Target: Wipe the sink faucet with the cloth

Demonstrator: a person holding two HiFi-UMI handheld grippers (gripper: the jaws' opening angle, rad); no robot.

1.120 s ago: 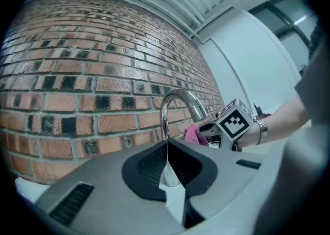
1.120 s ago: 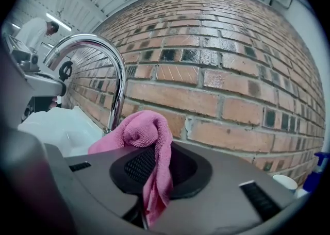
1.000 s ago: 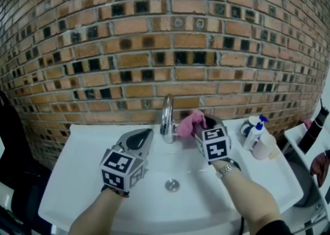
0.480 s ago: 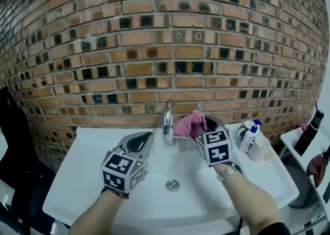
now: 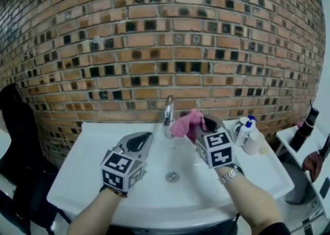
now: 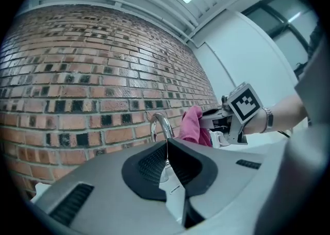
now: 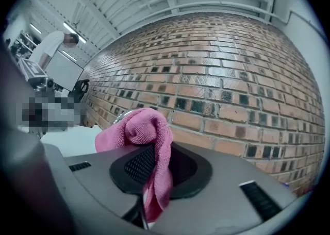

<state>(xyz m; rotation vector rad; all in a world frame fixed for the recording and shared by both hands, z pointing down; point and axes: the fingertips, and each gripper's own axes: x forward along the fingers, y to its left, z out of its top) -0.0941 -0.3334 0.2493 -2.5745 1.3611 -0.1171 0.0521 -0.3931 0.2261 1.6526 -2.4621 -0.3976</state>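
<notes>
A chrome faucet (image 5: 167,115) rises at the back of the white sink (image 5: 98,172). A pink cloth (image 5: 185,121) hangs bunched just right of the spout, and my right gripper (image 5: 202,124) is shut on it. In the right gripper view the cloth (image 7: 147,136) is pinched between the jaws and drapes over them. My left gripper (image 5: 146,137) is shut and holds nothing, left of the faucet and short of it. In the left gripper view the faucet (image 6: 161,124) stands straight ahead of the closed jaws, the cloth (image 6: 193,126) beside it.
A brick wall (image 5: 154,48) stands right behind the sink. Spray bottles (image 5: 246,133) sit on the sink's right rim. The drain (image 5: 172,177) lies in the basin between my arms. A dark chair (image 5: 15,126) is at the left. A person (image 7: 54,43) stands far off.
The head view has pulled back and shows more of the sink's front edge. Both grippers have shifted slightly; the right one has risen a little with the cloth beside the spout.
</notes>
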